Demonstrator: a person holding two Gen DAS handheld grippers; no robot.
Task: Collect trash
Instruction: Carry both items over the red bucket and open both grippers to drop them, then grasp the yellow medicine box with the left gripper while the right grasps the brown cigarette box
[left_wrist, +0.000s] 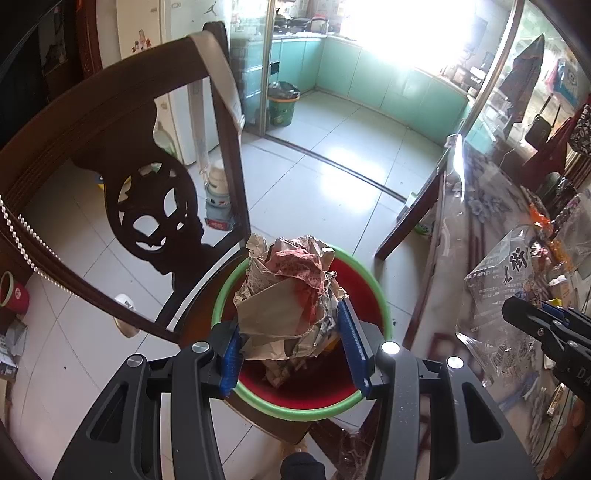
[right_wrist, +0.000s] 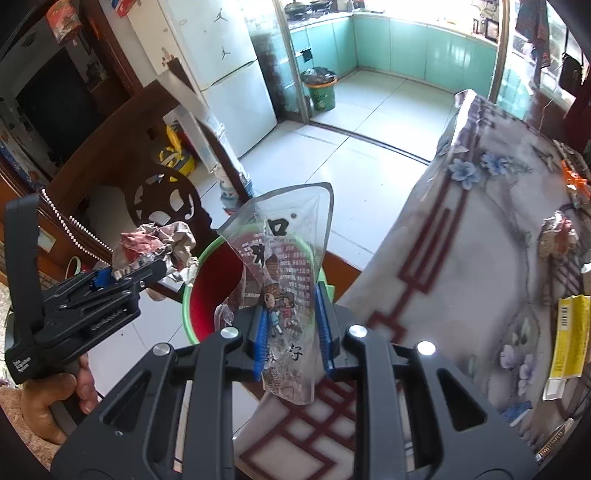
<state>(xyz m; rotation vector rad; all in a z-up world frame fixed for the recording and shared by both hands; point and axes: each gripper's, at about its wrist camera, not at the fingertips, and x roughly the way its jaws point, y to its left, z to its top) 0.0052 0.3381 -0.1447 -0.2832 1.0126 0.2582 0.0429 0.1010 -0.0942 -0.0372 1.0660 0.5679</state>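
Left wrist view looks straight down the left tool, its blue pads clamped on a crumpled wad of grey and red-printed newspaper hanging directly above the red plastic bucket with a green rim, presumably so a release drops it inside. At that view's edge the right tool shows only partly.

Right wrist view shows what it carries: a clear printed plastic snack bag pinched upright between narrowed pads of the right tool, poised near the bucket's rim beside the floral-clothed bench, where a yellow packet remains.
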